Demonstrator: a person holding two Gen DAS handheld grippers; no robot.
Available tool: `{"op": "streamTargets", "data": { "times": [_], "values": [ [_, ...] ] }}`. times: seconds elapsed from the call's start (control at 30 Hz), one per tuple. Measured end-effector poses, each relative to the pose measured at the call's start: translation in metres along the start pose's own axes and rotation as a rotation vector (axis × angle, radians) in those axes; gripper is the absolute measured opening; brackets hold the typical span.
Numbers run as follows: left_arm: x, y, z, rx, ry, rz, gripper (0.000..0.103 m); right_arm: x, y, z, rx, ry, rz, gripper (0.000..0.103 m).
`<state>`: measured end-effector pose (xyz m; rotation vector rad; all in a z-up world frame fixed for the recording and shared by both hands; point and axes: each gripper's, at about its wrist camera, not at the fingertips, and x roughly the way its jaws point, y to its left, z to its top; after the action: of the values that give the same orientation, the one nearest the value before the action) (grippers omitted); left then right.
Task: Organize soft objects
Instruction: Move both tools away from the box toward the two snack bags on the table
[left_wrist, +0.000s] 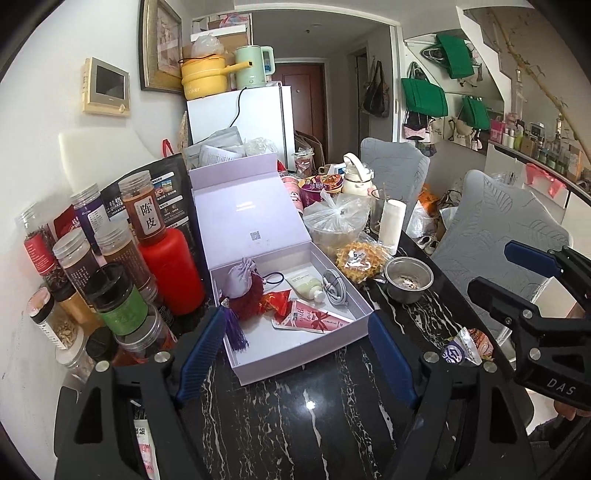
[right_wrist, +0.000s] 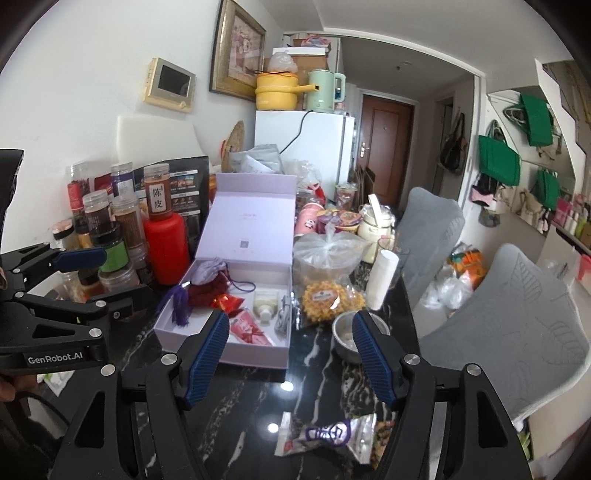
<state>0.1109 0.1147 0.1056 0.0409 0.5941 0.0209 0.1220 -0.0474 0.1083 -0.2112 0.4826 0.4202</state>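
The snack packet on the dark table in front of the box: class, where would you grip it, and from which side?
Grip the snack packet by its crimped right end, coming from above. It lies flat, apart from the box, so only an end edge sits clear for two fingers.

One open lilac cardboard box (left_wrist: 295, 354), two grey padded chairs (left_wrist: 495, 236), three green tote bags (left_wrist: 424, 98), one steel bowl (left_wrist: 408, 282).

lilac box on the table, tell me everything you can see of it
The lilac box is a rigid, card-like gift box with a hinged lid standing open and leaning back; a small square mark shows on the lid's inside. It sits on the black marble table, beside a red bottle. Inside lie a lilac pouch with a purple tassel, a dark red pouch, a red packet, a pink tube, a cream tube and a grey cable.
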Motion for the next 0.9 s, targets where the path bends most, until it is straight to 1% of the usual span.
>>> {"op": "streamTargets", "data": {
  "times": [0.13, 0.3, 0.37, 0.43, 0.5, 0.6, 0.67, 0.77, 0.9],
  "values": [
    [-0.009, -0.002, -0.012, -0.006, 0.001, -0.007, 0.084, -0.011, -0.003, -0.012, 0.012, 0.002, -0.002, 0.072],
    [-0.019, -0.009, -0.027, -0.003, 0.006, -0.009, 0.085, -0.025, -0.006, -0.027, 0.028, 0.003, -0.012, 0.074],
    [-0.022, -0.011, -0.032, -0.004, 0.008, -0.016, 0.085, -0.03, -0.006, -0.034, 0.034, 0.006, -0.014, 0.077],
    [-0.024, -0.014, -0.037, -0.006, 0.007, -0.028, 0.085, -0.035, -0.006, -0.042, 0.034, 0.016, -0.018, 0.077],
    [-0.028, -0.019, -0.043, -0.004, 0.003, -0.043, 0.085, -0.04, -0.007, -0.048, 0.036, 0.02, -0.024, 0.077],
    [-0.031, -0.028, -0.049, 0.002, 0.005, -0.086, 0.085, -0.049, -0.009, -0.056, 0.045, 0.022, -0.028, 0.077],
    [-0.032, -0.032, -0.054, -0.002, 0.013, -0.125, 0.085, -0.056, -0.01, -0.062, 0.044, 0.019, -0.03, 0.08],
    [-0.032, -0.041, -0.061, -0.003, 0.026, -0.17, 0.085, -0.064, -0.016, -0.072, 0.051, 0.021, -0.041, 0.082],
    [-0.026, -0.054, -0.069, 0.021, 0.033, -0.185, 0.085, -0.063, -0.027, -0.089, 0.066, 0.048, -0.079, 0.082]
  ]
}}
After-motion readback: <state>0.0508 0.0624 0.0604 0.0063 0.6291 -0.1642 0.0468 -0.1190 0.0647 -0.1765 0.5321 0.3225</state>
